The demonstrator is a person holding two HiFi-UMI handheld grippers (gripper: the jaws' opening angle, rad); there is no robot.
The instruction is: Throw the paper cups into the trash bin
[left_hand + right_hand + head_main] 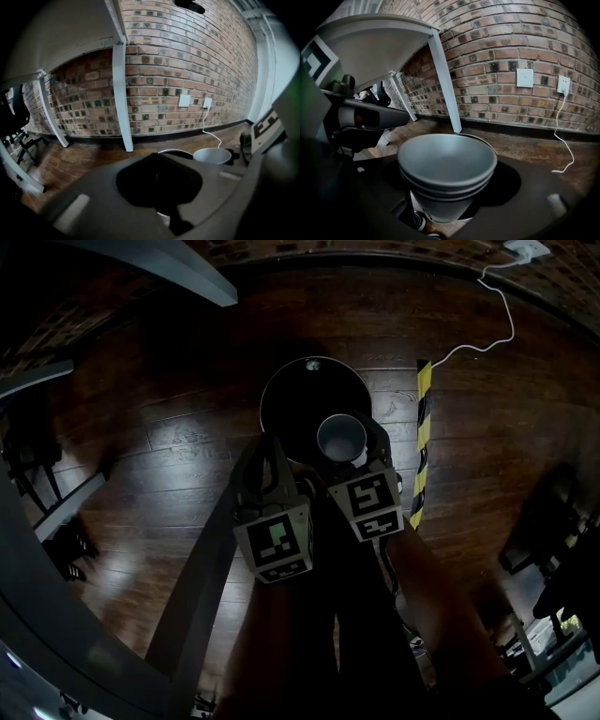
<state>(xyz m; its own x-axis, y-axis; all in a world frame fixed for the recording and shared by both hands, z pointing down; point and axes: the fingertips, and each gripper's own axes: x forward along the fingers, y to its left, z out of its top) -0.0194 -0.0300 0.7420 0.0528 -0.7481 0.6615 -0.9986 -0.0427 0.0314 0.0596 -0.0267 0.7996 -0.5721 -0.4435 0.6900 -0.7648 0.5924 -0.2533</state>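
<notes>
Dark wooden floor (187, 427) fills most of what I see from the head view, and a red brick wall (187, 70) runs behind it in both gripper views. A white desk (379, 42) stands to the side, well apart from the work.

On the floor below me sits the round black trash bin (281, 399), open at the top. My right hand-held gripper (349, 448) hangs over it with its jaws spread wide around a nested stack of pale paper cups (447, 164), gripped upright, mouth up. From above, the stack lies inside the bin's opening, toward its near right edge. My left hand-held gripper (266, 448) hovers just beside it, its jaws apparently drawn together with nothing between them.

A yellow-and-black striped tape strip (423, 442) lies right of the bin, and a thin white cable (506, 320) trails from the wall.

I judge this to be the drop step: the cups are over the bin but not released. Next I should nudge the stack toward the middle of the opening, then spread the jaws so it falls clear of the rim.
</notes>
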